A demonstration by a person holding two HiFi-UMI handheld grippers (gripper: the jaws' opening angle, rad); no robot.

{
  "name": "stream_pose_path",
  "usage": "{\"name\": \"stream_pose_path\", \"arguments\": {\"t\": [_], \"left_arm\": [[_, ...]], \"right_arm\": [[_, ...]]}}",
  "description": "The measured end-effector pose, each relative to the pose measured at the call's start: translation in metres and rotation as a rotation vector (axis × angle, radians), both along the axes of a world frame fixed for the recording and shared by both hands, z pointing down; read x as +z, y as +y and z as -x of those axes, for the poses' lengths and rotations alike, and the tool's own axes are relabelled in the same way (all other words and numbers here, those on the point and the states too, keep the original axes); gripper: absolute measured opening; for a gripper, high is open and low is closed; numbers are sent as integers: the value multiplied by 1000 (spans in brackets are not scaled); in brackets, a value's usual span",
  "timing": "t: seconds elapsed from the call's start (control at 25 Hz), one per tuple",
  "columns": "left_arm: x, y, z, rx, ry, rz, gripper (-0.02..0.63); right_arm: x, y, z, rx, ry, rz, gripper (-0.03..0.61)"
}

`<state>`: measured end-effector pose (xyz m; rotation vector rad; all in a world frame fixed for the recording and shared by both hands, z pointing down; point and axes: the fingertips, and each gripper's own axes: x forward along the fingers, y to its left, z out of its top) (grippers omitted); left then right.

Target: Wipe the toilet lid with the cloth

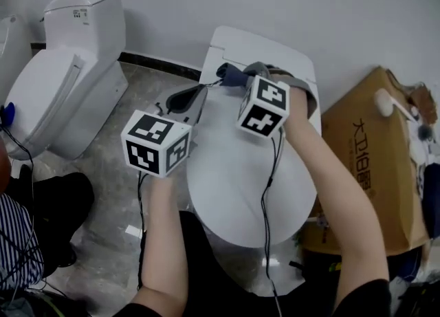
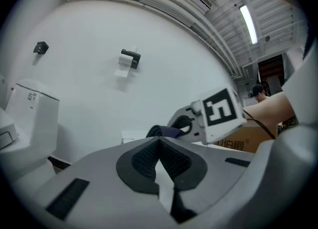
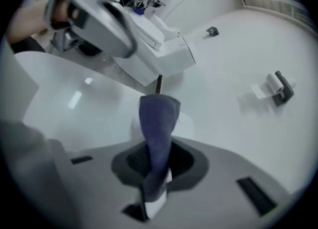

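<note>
We are pinching the dark blue cloth [image 1: 232, 76] in our right hand-held gripper [image 3: 156, 159], holding it at the rear of the white toilet lid [image 1: 234, 192], close to the tank [image 1: 275, 49]. Our left hand-held gripper [image 2: 160, 148] is hovering just beside it, jaws pressed together on nothing. A second toilet [image 1: 69, 82] is standing to the left and a cardboard box [image 1: 371, 150] to the right.

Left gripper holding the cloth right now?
No: the cloth is clamped in the right gripper, while the left gripper has its jaws together with nothing between them.
</note>
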<state>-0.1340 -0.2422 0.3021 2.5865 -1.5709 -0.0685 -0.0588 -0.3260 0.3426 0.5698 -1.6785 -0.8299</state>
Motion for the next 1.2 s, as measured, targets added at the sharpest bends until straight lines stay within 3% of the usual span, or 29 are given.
{"name": "stream_pose_path", "arguments": {"t": [0.2,0.44,0.88,1.2], "left_arm": [[12,3,5,-2,21,11,15],[12,12,11,-7,22,9,15],[23,14,17,-18,13,34,15],[24,10,13,-14,-4,40,15]], "right_arm": [[3,-54,32,16,1,0,66],[28,-82,30,61,49,65,66],[47,-51,35,19,83,147,66],[48,-25,33,-27,93,137,66]]}}
